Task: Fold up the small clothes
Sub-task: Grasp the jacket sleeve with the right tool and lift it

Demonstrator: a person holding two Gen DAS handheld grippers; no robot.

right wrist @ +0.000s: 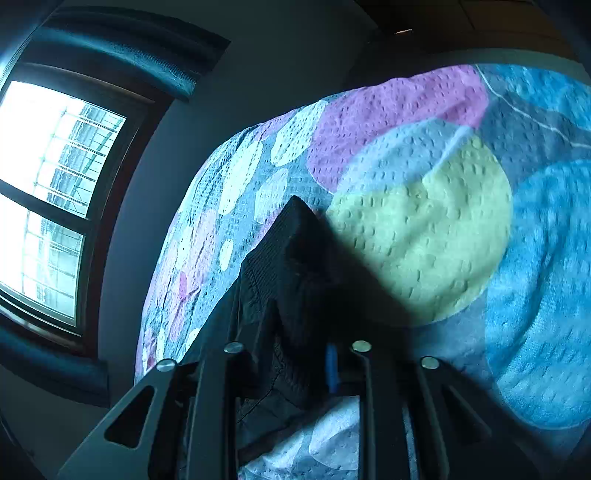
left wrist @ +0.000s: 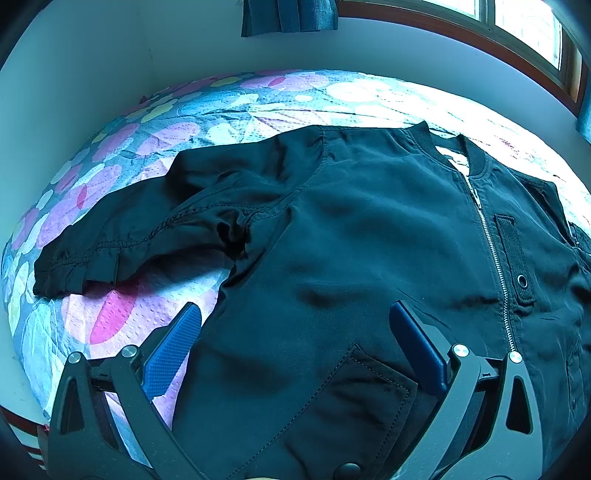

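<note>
A black zip-up jacket [left wrist: 369,221] lies front up on a floral bedspread [left wrist: 166,129], its collar at the upper right. Its zipper [left wrist: 491,251] is closed. One sleeve [left wrist: 147,229] stretches left and ends in a gathered cuff [left wrist: 62,273]. My left gripper [left wrist: 295,332] hovers open over the jacket's lower front panel, with its blue pads [left wrist: 173,347] wide apart and nothing between them. In the right wrist view, my right gripper [right wrist: 306,365] is shut on a ribbed black knit edge of the jacket [right wrist: 291,251], which sticks up past the fingers. Whether that edge is cuff or hem I cannot tell.
The bedspread [right wrist: 424,229] runs to a pale wall [left wrist: 74,92] on the far and left sides. A window [right wrist: 48,184] with a dark frame is on the wall beside the bed. A blue curtain [left wrist: 288,14] hangs at the top.
</note>
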